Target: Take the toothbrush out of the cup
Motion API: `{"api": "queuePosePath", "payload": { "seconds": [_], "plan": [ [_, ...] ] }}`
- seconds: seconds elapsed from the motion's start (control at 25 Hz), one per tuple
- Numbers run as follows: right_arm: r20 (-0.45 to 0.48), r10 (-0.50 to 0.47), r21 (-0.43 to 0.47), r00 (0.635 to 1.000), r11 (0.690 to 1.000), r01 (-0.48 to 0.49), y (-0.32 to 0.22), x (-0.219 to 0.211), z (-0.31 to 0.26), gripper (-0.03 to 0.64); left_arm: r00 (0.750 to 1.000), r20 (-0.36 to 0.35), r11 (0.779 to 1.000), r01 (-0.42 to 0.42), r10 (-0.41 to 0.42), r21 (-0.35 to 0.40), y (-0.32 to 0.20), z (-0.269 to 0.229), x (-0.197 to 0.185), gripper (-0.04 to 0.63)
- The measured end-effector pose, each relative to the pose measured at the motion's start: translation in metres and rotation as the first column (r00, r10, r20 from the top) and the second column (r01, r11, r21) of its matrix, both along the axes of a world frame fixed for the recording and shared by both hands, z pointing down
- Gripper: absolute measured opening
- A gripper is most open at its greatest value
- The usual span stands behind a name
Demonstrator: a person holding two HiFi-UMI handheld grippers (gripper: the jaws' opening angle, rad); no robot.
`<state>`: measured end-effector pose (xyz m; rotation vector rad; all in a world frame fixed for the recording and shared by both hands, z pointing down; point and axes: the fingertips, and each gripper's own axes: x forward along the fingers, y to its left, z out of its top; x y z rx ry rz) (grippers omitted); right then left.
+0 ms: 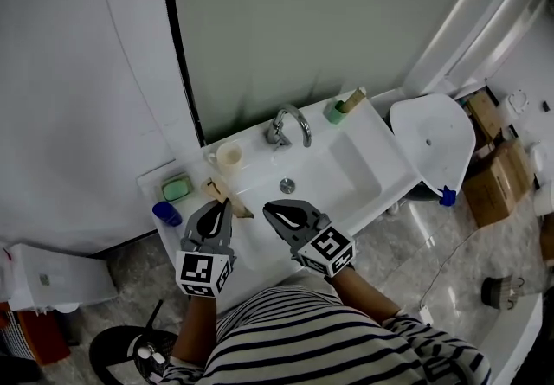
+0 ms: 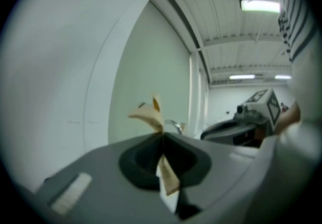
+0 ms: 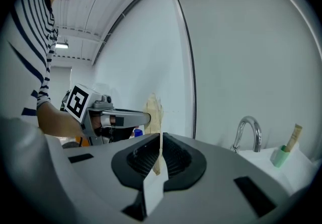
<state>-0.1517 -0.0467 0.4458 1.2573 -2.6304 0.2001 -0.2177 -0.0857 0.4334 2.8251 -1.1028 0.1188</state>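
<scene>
— Left gripper view shows our left gripper [image 2: 162, 140] clamped on the beige toothbrush [image 2: 149, 114], near the sink's [image 1: 351, 169] left edge, already out of the cup [image 1: 229, 156].
— Our right gripper [image 3: 161, 140] has jaws together, empty. Next, we think, we set the toothbrush down gently.

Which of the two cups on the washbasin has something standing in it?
The green cup right of the tap: a wooden handle sticks out of it. The cream cup left of the tap shows nothing.
</scene>
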Motion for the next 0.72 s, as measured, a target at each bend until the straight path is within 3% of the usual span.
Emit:
{"api": "queuePosePath", "payload": {
  "seconds": [0.4,0.72],
  "plan": [
    [-0.025,-0.012,0.023,1.0,1.0,0.013,-0.011,0.02,-0.006,0.008,1.0,-0.019,1.0,-0.023,0.023,0.012,0.004,-0.007,0.022,0.011],
    [-0.009,-0.058,-0.005,0.998,0.998,0.058,-0.019,0.071,0.006,0.008,0.998,-0.056,1.0,-0.022,0.023,0.015,0.002,-0.008,0.07,0.011]
  ]
}}
